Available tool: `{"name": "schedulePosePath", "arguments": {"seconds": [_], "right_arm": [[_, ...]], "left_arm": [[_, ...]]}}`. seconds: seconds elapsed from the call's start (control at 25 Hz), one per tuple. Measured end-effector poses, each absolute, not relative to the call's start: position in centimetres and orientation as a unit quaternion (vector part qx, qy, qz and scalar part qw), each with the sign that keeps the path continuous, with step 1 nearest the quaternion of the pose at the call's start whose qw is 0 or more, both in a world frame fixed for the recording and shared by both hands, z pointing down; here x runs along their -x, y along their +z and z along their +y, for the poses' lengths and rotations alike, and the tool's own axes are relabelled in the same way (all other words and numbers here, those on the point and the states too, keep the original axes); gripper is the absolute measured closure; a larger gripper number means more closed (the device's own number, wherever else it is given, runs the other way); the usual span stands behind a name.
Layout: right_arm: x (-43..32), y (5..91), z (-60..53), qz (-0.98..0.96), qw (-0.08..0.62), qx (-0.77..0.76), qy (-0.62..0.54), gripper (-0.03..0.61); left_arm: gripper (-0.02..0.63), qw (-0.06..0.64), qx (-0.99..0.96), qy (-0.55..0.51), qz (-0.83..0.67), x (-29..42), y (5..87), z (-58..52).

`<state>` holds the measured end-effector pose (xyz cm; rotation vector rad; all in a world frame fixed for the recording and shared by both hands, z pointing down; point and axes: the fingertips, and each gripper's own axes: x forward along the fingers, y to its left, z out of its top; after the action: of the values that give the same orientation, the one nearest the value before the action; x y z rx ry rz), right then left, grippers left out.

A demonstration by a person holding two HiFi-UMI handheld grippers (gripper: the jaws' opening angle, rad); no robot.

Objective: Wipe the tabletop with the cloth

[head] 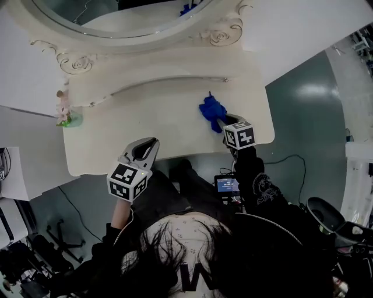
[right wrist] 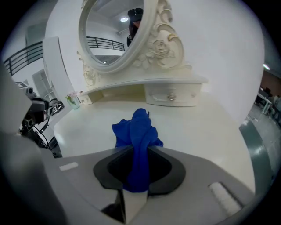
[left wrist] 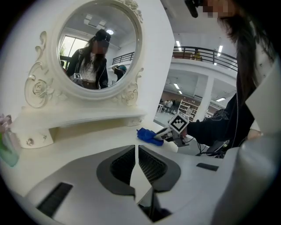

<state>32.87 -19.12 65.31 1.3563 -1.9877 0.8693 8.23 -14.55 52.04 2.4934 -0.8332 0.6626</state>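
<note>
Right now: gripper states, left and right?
Left gripper: shut, nothing between the jaws.
Right gripper: shut on the blue cloth.

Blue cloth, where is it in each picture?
Head view: blue cloth right of centre, at the right gripper's tip.
Left gripper view: blue cloth mid-picture, beyond the shut jaws.
Right gripper view: blue cloth centre, pinched between the jaws.
Shared landmark: oval mirror, behind the cloth.
</note>
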Motion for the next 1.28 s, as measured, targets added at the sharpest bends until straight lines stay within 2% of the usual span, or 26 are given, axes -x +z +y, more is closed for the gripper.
{"name": "schedulePosePath", "arguments": {"seconds": [0.28,0.6,0.96,1.28], "right_arm": [[-45.3,65.7,-16.6,-0.694,0.257,-0.578,0.344,0.489],[-52.6,65.9,-14.3,-0.658,0.233,-0.628,0.344,0.489],[-54.4,65.8,-13.9,-0.637,0.213,-0.660,0.337,0.489],[-52.4,62.6,-14.4,-0.619,0.246,-0.680,0.306,0.489]], "left_arm": [[0.612,0.208,-0.900,0.251,-0.290,-13.4,52.1,-13.4],[0.611,0.211,-0.881,0.264,-0.330,-11.7,52.1,-12.3],[0.611,0.218,-0.860,0.266,-0.376,-8.0,51.7,-10.6],[0.612,0.219,-0.863,0.253,-0.379,-4.8,51.1,-9.4]]}}
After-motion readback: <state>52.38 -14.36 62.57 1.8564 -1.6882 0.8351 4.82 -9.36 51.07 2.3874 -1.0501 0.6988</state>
